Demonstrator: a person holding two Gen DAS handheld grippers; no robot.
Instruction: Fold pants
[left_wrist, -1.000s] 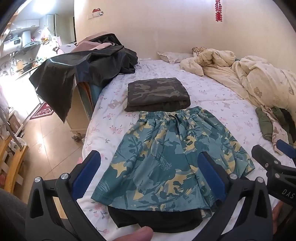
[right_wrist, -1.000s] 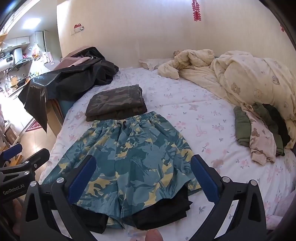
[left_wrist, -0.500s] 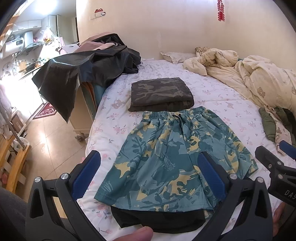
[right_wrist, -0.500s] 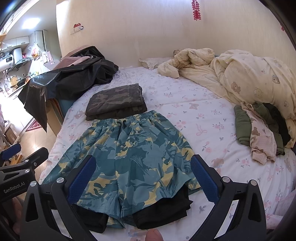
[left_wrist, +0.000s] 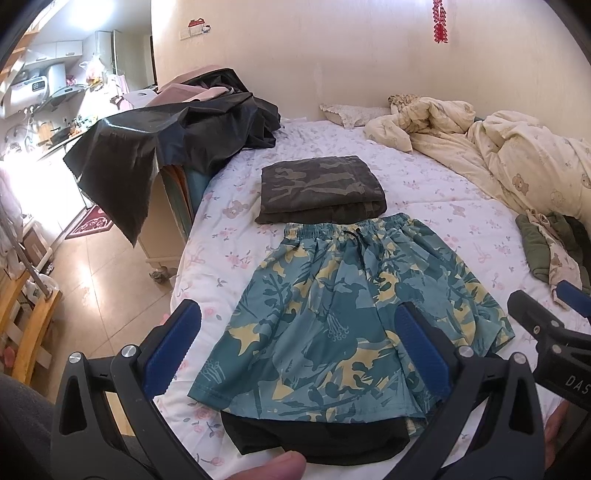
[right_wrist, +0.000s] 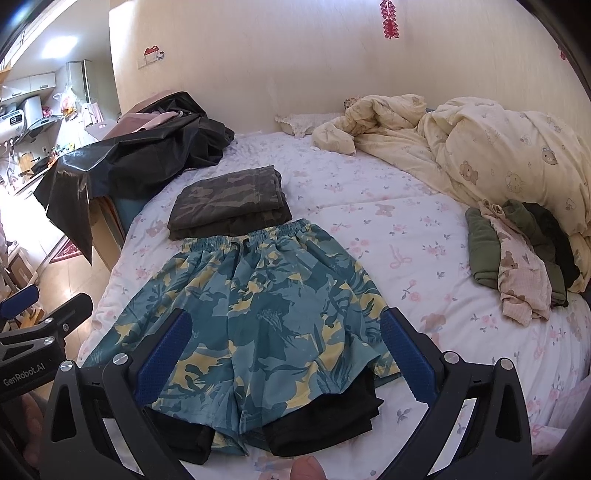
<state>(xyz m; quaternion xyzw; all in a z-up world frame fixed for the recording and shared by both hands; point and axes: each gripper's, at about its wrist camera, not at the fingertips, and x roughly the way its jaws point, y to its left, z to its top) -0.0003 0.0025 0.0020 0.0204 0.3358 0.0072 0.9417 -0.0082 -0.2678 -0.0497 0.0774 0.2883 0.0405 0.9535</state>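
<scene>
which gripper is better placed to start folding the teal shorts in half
Probably the left gripper, narrowly. Both are open above the hem of the teal shorts, holding nothing. The left sits nearer the left leg, whose outer edge lies by the bed side, ready to fold across.

shorts (right_wrist: 258, 314) flat on bed (right_wrist: 406, 240) | folded pants (right_wrist: 229, 203) just behind waistband | clothes pile (right_wrist: 517, 251) well right

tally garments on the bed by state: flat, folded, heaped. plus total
Laid flat: 1, floral shorts
Folded: 1, camo pants
Heaped: 2, black garment pile, green and pink clothes pile; pieces inside not countable
Total: 4
</scene>
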